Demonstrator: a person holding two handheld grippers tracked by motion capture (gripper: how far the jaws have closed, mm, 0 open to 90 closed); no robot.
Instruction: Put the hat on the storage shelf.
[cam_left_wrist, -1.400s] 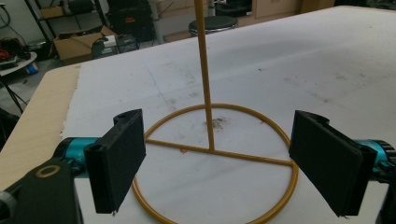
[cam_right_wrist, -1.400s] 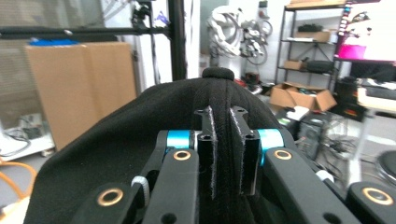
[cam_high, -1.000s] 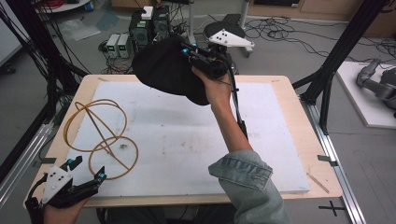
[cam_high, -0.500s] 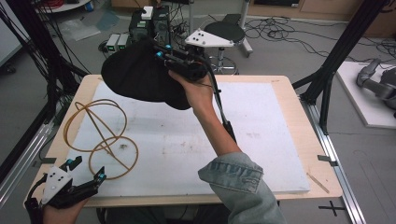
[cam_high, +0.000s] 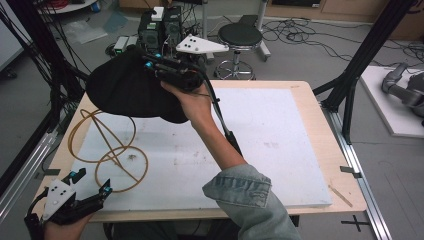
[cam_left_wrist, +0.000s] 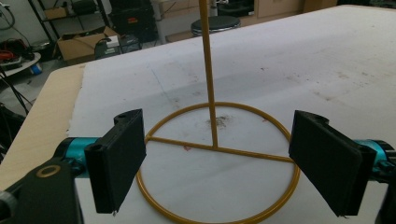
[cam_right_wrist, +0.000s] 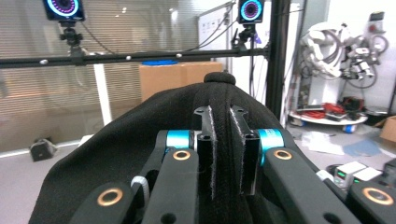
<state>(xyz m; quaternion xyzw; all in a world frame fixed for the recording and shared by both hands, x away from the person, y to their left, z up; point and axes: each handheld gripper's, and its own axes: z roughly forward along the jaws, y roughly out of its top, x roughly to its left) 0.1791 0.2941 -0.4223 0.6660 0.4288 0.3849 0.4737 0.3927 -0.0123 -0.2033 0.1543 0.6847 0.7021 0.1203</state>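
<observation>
Your right gripper (cam_high: 152, 64) is lifted above the far left part of the desk (cam_high: 310, 100), with its jaws pinched tight on a black hat (cam_high: 127, 87). In the right gripper view the two jaws stand almost together, and a raised fold of the black hat's (cam_right_wrist: 140, 140) fabric is squeezed between the fingers (cam_right_wrist: 204, 149), running up from them to the small button at the crown. The rest of the hat spreads out to either side of the jaws and hangs below them, clear of the white pad (cam_high: 280, 140) that covers the desk.

Your left gripper (cam_high: 82, 192) sits at the near left corner of the desk, held low, with its jaws spread wide and nothing between them. In the left gripper view the fingers (cam_left_wrist: 116, 163) frame the round base of a yellow wire stand (cam_left_wrist: 217, 163), which rests on the white pad just ahead of them; its thin post rises from the cross bar of the ring. In the high view the yellow wire stand (cam_high: 107, 145) stands near the left edge of the desk, between your two grippers, and its upper ring lies partly under the hanging hat.
</observation>
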